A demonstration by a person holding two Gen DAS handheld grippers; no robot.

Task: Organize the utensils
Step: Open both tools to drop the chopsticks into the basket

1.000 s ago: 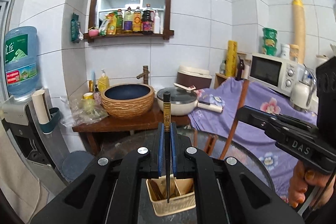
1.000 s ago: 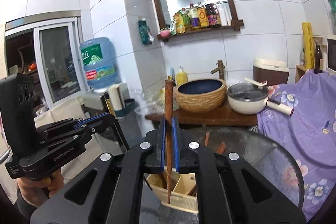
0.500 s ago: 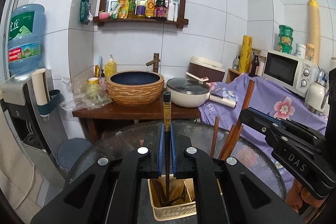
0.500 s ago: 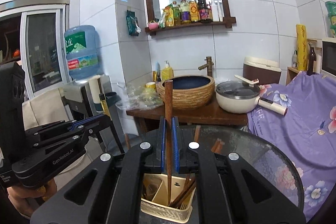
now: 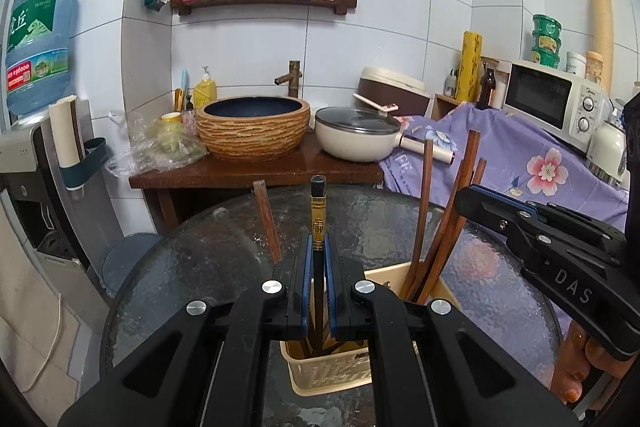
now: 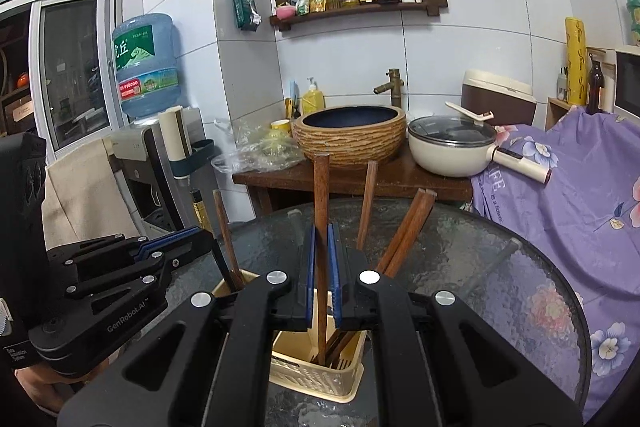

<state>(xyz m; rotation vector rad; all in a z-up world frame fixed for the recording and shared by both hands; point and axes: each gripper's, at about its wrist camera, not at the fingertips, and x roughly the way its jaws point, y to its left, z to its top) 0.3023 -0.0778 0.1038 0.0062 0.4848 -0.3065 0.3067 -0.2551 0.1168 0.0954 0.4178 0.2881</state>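
Note:
My left gripper is shut on a black chopstick with a gold band, held upright with its lower end inside the cream utensil basket. My right gripper is shut on a brown wooden chopstick, also upright with its lower end in the basket. Several brown chopsticks lean in the basket. The right gripper shows at the right of the left wrist view; the left gripper shows at the left of the right wrist view.
The basket stands on a round dark glass table. Behind it a wooden stand carries a basin and a lidded pan. A purple flowered cloth, a microwave and a water dispenser surround the table.
Both grippers have come down towards the basket with their chopsticks. The chopstick tips now sit lower inside it, and the basket and leaning chopsticks appear closer.

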